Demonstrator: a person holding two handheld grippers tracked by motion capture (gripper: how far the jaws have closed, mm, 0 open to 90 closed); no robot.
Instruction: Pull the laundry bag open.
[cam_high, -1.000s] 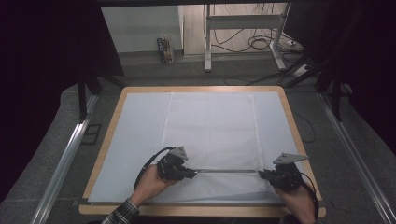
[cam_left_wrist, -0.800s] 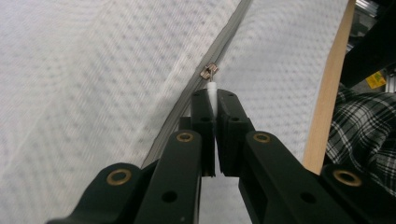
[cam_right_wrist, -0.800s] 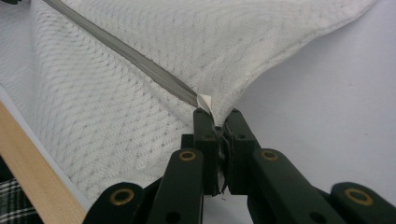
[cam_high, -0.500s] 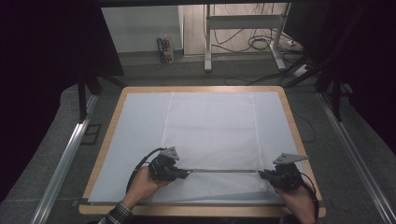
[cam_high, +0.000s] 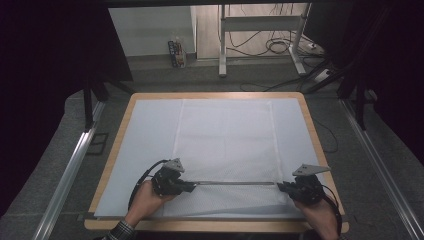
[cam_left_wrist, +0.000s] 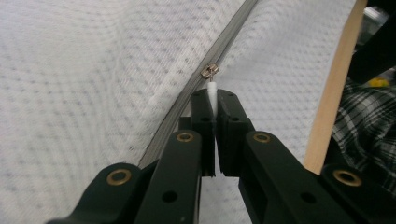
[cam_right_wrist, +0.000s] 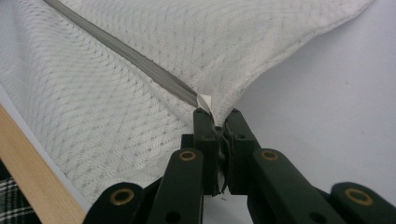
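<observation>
A white mesh bag lies flat on the table, with a grey zipper running across its near part. My left gripper is shut on the white pull tab of the metal zipper slider, at the zipper's left end. My right gripper is shut on the bag's edge at the zipper's right end, where a small white tab sticks out. The zipper stretches straight between the two grippers.
A pale sheet covers the wooden table. The table's front edge lies just behind my hands. Metal rails flank the table, and a desk frame with cables stands on the floor beyond.
My left gripper has slid leftward along the zipper with the pull tab, lengthening the stretch between the grippers. The right gripper has stayed in place.
</observation>
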